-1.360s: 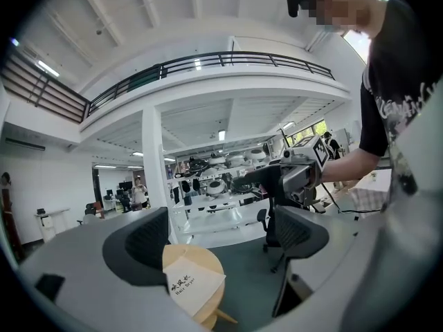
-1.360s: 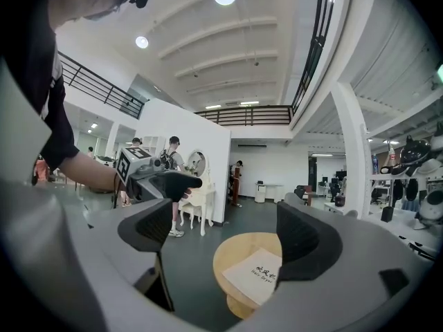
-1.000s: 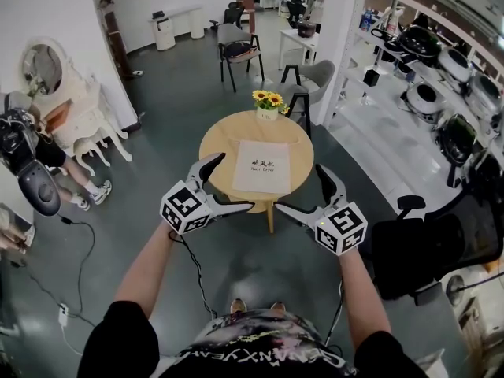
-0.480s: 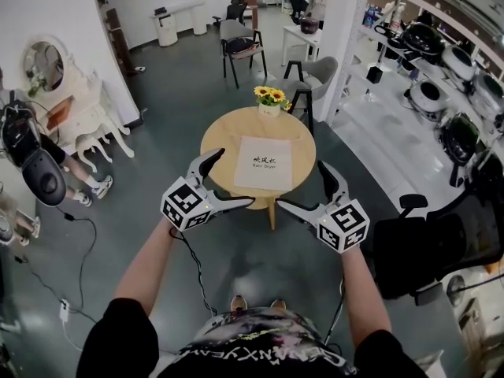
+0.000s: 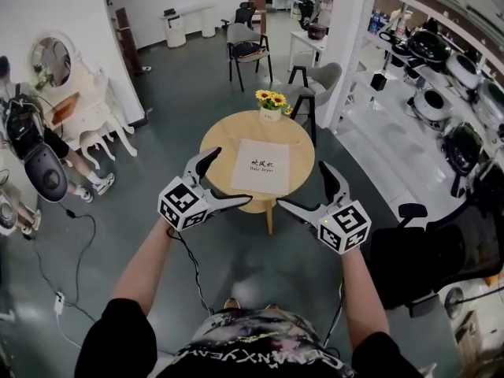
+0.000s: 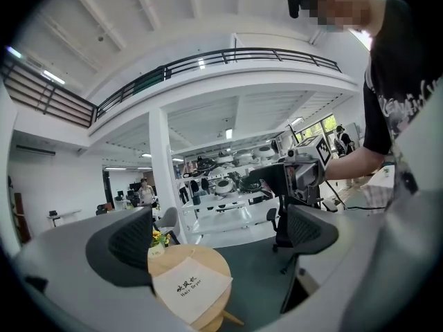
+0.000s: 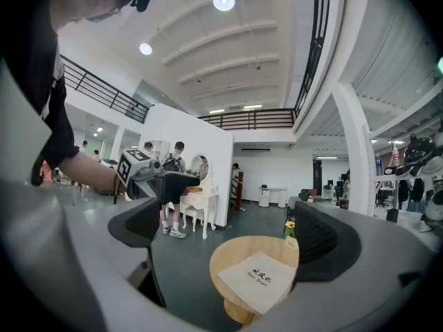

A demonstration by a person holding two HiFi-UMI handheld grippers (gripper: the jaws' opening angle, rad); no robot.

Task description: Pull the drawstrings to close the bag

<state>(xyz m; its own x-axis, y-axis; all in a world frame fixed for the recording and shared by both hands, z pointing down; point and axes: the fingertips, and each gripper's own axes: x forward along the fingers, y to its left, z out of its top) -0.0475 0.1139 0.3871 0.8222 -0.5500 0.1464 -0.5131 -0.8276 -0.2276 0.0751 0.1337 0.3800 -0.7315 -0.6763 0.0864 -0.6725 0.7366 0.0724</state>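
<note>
Lying flat (black lettering up), the cream bag sits beyond left claw and right claw, both gaping empty.

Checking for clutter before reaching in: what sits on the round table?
A flat white bag with dark print, and a flower pot at the far edge of the table. Anything under the bag is covered.

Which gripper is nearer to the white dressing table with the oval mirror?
Left. The left gripper hangs on the side towards the white dressing table, jaws open. The right gripper hangs beyond the left one, farther off, jaws open too.
</note>
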